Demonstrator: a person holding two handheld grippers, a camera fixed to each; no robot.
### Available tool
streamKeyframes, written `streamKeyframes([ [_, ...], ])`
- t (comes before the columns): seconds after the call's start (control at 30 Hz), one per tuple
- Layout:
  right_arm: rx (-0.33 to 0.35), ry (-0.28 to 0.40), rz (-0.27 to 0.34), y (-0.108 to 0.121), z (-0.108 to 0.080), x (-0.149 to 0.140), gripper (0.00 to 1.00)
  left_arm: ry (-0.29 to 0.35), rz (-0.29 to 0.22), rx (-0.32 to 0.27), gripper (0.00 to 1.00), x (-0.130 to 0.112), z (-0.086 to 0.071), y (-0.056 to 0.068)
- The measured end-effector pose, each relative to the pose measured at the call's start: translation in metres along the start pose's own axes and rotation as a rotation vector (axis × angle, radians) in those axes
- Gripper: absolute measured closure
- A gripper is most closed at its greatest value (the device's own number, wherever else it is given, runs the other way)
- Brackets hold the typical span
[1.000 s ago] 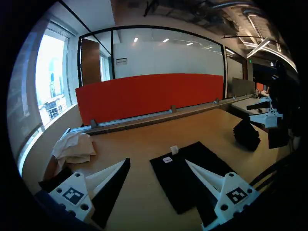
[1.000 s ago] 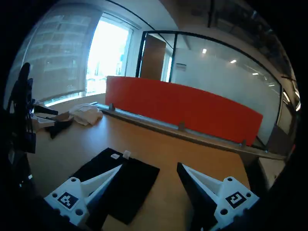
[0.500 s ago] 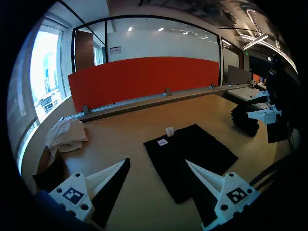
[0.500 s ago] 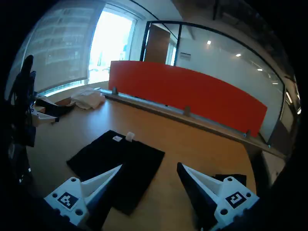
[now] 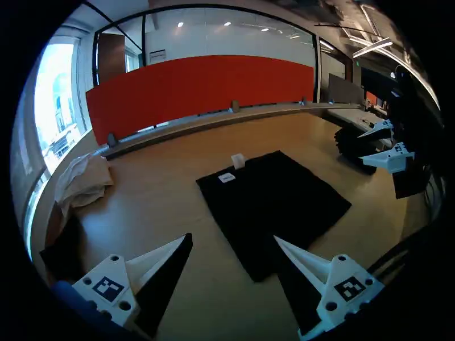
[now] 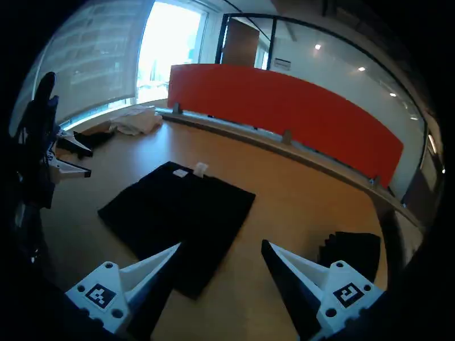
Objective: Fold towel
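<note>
Left tool (image 5: pixel 232 237) nearer towel (image 5: pixel 273 193) (jaws wide)

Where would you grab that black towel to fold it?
Probably its two near corners, left gripper on one, right gripper on the other, coming in low from the near side. The black towel lies flat on the table, so only its thin edge can be pinched.

towel (image 5: pixel 273 199) flat on table (image 5: pixel 165 190), cloth heap (image 5: pixel 82 179) to its left, folded stack (image 5: pixel 351 143) right
</note>
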State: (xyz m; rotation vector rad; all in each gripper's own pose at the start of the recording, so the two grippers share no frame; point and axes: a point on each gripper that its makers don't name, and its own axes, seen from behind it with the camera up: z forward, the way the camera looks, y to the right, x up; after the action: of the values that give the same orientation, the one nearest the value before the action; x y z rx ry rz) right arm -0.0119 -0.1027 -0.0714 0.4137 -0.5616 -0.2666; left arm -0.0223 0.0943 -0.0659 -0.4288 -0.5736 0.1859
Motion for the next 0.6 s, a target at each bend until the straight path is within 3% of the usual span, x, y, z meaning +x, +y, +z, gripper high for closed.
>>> streamKeyframes([
  [0.6, 0.053, -0.101, -0.018, -0.023, 0.024, -0.058, 0.0, -0.134, 0.025, -0.071, 0.05, -0.052, 0.026, 0.022],
])
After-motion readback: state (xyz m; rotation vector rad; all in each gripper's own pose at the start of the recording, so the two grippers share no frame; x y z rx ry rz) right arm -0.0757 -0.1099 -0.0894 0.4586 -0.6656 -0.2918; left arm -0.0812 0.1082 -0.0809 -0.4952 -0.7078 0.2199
